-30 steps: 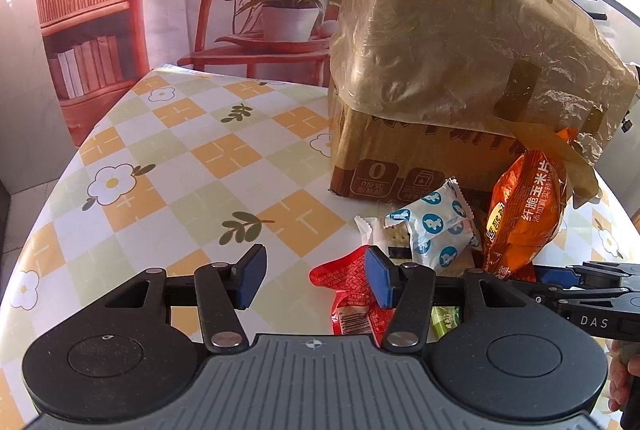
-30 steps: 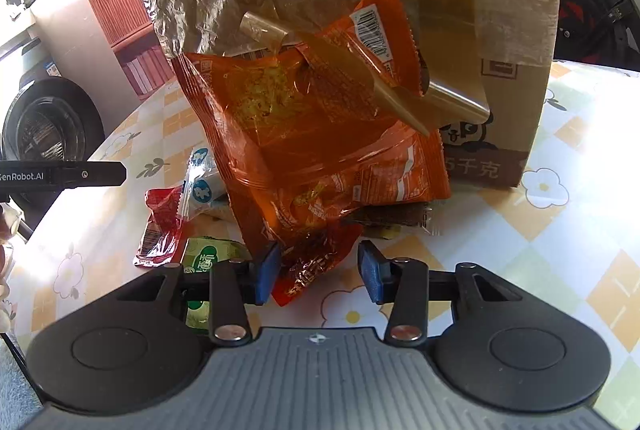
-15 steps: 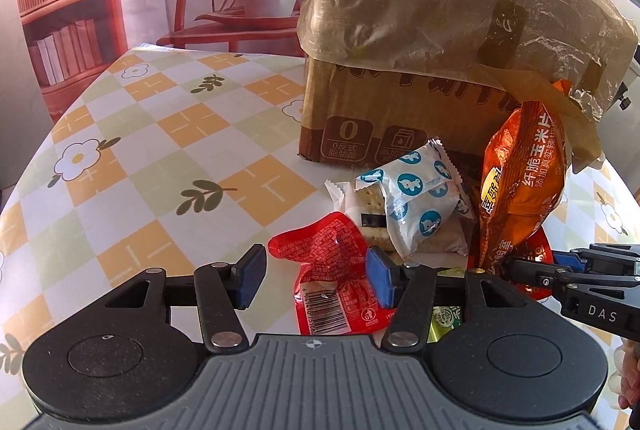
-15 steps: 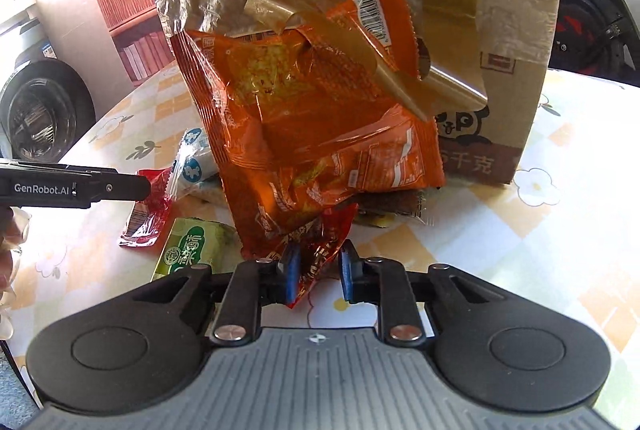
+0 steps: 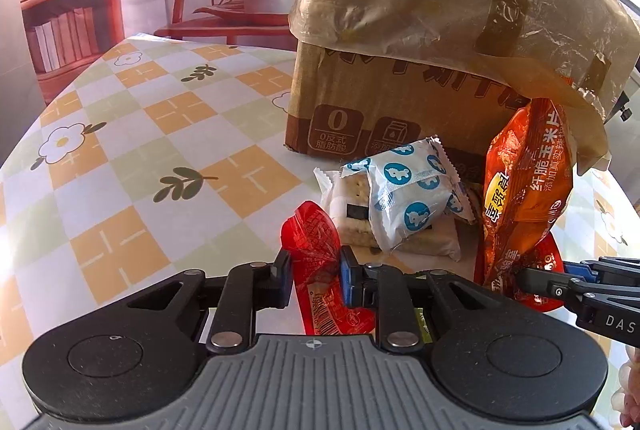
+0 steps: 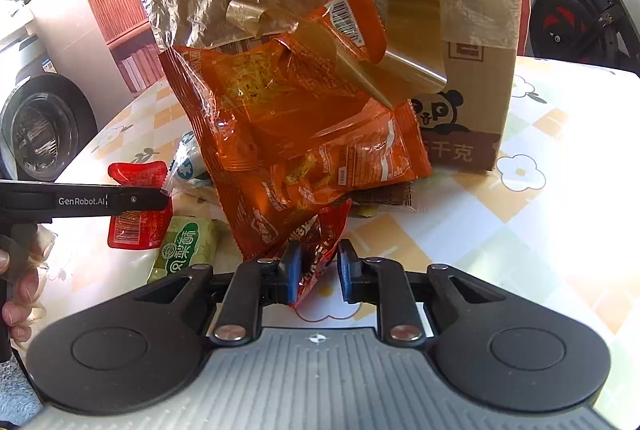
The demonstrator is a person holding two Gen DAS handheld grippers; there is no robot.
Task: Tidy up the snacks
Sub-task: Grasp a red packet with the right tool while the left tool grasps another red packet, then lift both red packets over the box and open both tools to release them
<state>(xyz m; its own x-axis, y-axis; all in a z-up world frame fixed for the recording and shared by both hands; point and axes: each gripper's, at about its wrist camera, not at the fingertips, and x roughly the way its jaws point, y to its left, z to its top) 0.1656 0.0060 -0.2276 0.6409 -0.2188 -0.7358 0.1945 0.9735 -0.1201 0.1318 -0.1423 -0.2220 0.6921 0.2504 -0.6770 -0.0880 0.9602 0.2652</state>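
My left gripper (image 5: 314,280) is shut on a small red snack packet (image 5: 320,270), seen also in the right wrist view (image 6: 138,206). My right gripper (image 6: 318,272) is shut on the bottom corner of a red-orange snack packet (image 6: 316,234) that lies under a big orange chip bag (image 6: 296,126); the chip bag leans on the cardboard box (image 6: 464,78). White-and-blue cracker packs (image 5: 404,198) lie beside the red packet. A green packet (image 6: 184,246) lies near the left gripper (image 6: 152,199).
The cardboard box (image 5: 360,102) is draped in crinkled plastic film with tape flaps hanging over the chip bag (image 5: 524,182). The flowered checked tablecloth (image 5: 140,150) covers the table. A potted plant and red chair stand behind; an exercise bike (image 6: 580,14) is at right.
My left gripper moved forward and closed on the red packet. My right gripper closed on the red-orange packet's corner; its fingers now stand slightly wider than half a second ago.
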